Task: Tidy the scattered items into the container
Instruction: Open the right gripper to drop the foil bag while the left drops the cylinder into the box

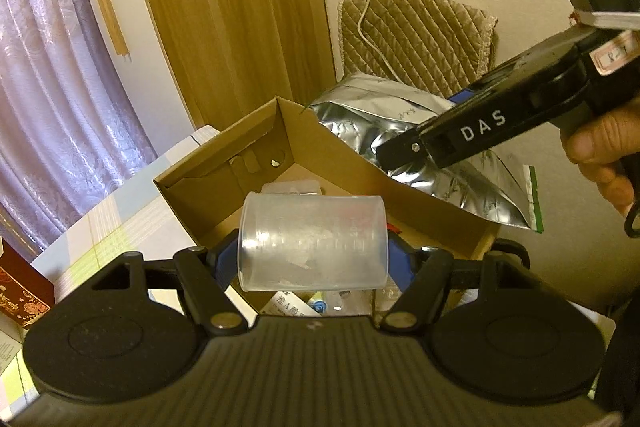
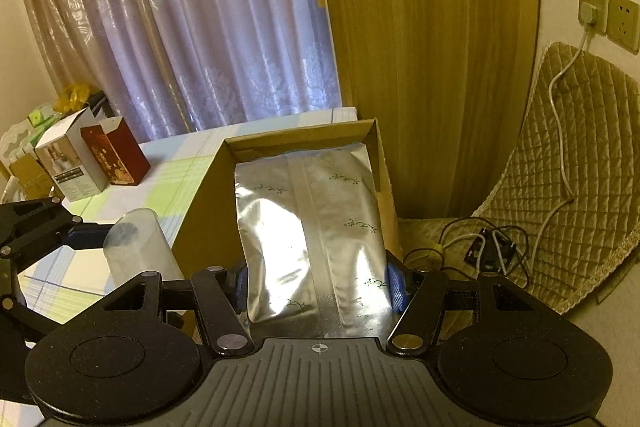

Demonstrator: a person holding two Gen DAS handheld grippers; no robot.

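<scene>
The left gripper point(image 1: 313, 259) clamps a translucent cup point(image 1: 313, 241) above the cardboard box point(image 1: 224, 163), hiding its contents. Ahead, the right gripper point(image 2: 318, 283) pinches a silver pouch point(image 2: 312, 239) that masks the box interior.

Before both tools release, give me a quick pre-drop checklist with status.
1. Left tool grips the clear plastic cup, lying sideways between the fingers: ok.
2. Right tool grips the silver foil pouch: ok.
3. Cup over the cardboard box opening: ok in the left wrist view; the right wrist view puts it nearer the box's side, so cannot tell for sure.
4. Pouch over the box: ok, far end hangs above the interior.
5. Room in the box: small items already lie inside; space for both cannot tell.
6. Tools clear of each other: ok, apart.
</scene>
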